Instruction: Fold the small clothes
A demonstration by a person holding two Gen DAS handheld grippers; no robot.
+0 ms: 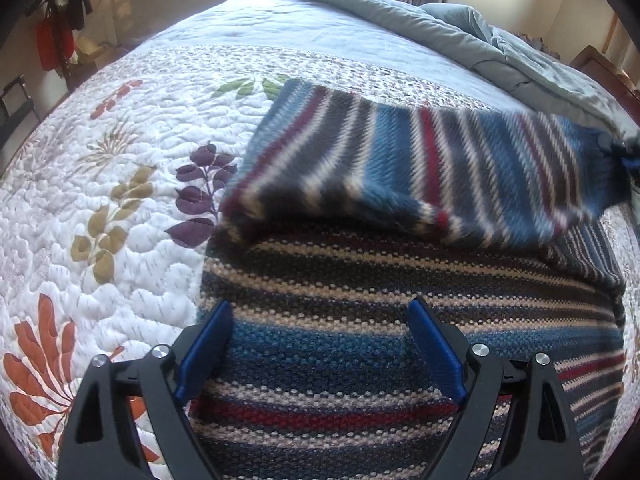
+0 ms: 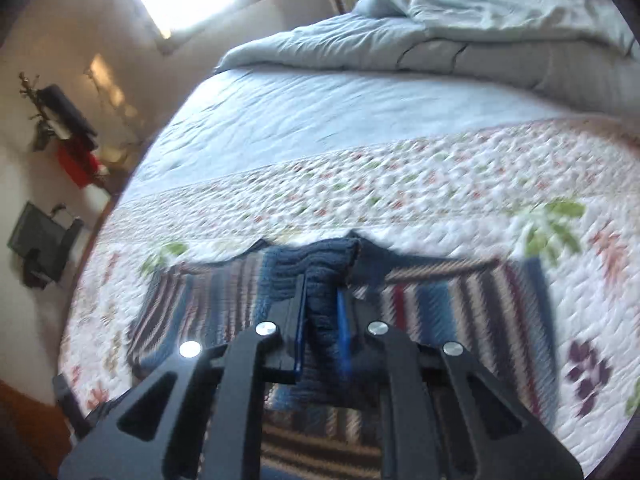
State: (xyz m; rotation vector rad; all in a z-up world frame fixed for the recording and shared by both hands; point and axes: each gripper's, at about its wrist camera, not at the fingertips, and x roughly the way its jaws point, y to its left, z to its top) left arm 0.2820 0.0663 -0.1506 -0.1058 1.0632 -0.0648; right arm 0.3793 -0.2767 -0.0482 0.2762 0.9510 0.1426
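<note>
- Here, the striped sweater (image 1: 400,320) lies on the floral quilt (image 1: 100,200), one part lifted above its body.
- Left tool (image 1: 320,340) hovers over the sweater, jaws spread, empty.
- Right tool (image 2: 322,312) pinches the sweater's dark-blue edge.

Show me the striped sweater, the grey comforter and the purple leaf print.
striped sweater (image 1: 360,344): left wrist view, flat body.
grey comforter (image 2: 460,40): right wrist view, bunched middle.
purple leaf print (image 1: 200,196): left wrist view, central leaf.
</note>
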